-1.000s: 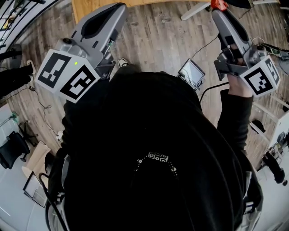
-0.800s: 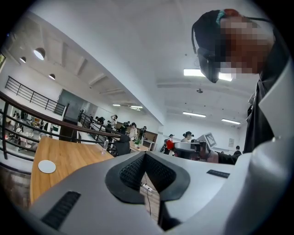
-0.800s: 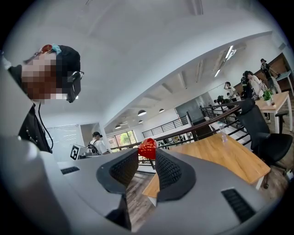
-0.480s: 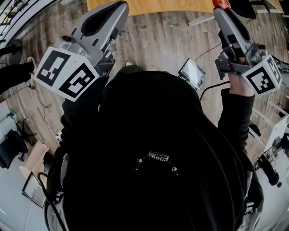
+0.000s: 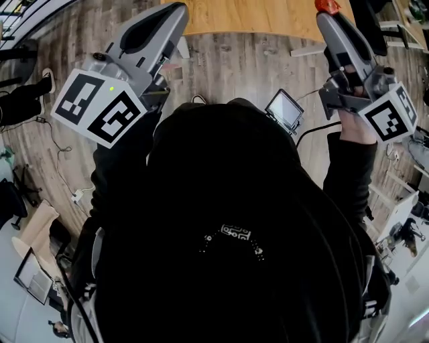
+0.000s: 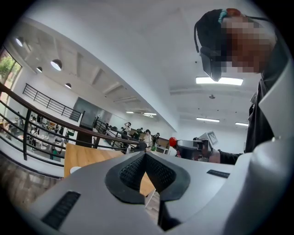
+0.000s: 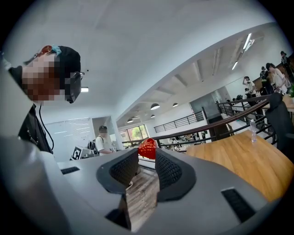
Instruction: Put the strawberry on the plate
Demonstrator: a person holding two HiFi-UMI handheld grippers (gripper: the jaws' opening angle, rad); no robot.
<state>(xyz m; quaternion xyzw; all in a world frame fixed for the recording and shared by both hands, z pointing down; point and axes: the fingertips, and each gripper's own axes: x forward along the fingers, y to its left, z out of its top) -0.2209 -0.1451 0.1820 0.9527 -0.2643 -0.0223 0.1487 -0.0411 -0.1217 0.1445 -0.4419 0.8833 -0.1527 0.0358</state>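
Note:
The red strawberry (image 7: 147,148) sits pinched between the tips of my right gripper (image 7: 147,155), which is shut on it and held level. In the head view the strawberry (image 5: 326,5) shows at the top right, at the front of the right gripper (image 5: 329,16). My left gripper (image 5: 175,9) is at the upper left; its pads (image 6: 131,170) meet at the tips with nothing between them. The left gripper view also catches the strawberry (image 6: 172,142) off to the right. A pale round edge (image 6: 73,170) on the wooden table may be the plate; I cannot tell.
A wooden table (image 5: 268,17) lies ahead at the top of the head view, with wood-plank floor (image 5: 228,67) before it. A small screen device (image 5: 285,109) sits near the person's chest. Cables (image 5: 64,174) trail on the floor at left. Railings and people stand in the background.
The wooden table has slid further into the top of the head view and the floor has shifted beneath. Both grippers keep their places in the frame; the strawberry stays gripped.

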